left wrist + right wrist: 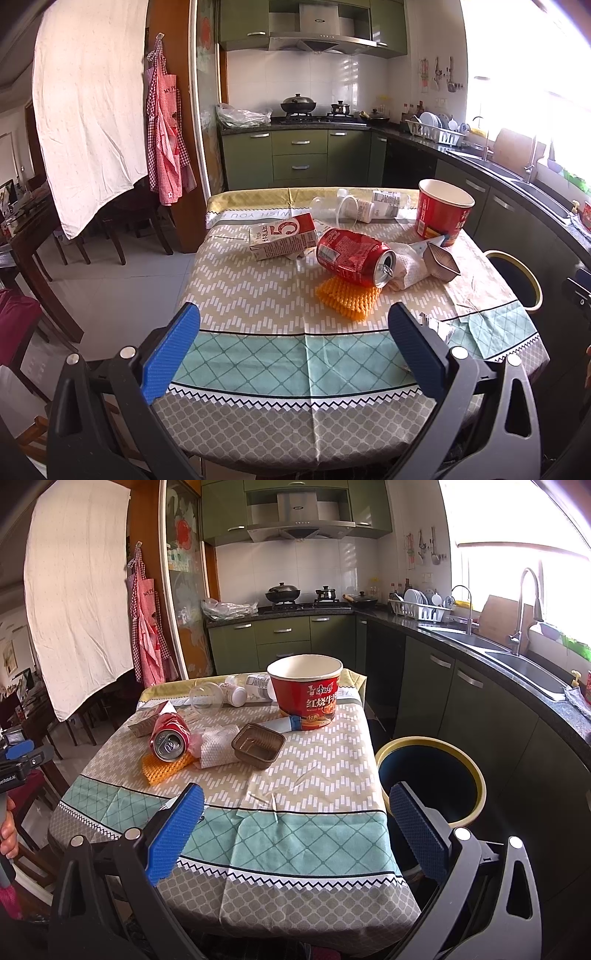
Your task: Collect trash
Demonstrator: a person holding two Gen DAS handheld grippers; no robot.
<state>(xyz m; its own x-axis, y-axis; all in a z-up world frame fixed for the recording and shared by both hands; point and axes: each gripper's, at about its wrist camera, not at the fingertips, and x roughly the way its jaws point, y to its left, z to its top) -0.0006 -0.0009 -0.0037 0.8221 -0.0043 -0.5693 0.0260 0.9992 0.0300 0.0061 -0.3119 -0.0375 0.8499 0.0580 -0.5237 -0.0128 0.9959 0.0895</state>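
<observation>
Trash lies on the table's far half: a crushed red can on an orange foam net, a milk carton, a crumpled white napkin, a brown tray, a red noodle cup, a clear cup and bottles. My left gripper and right gripper are open and empty above the near edge. A small wrapper lies by the left gripper's right finger.
A blue bin with a yellow rim stands on the floor to the right of the table. Kitchen counters and a sink run along the right. Dining chairs stand to the left.
</observation>
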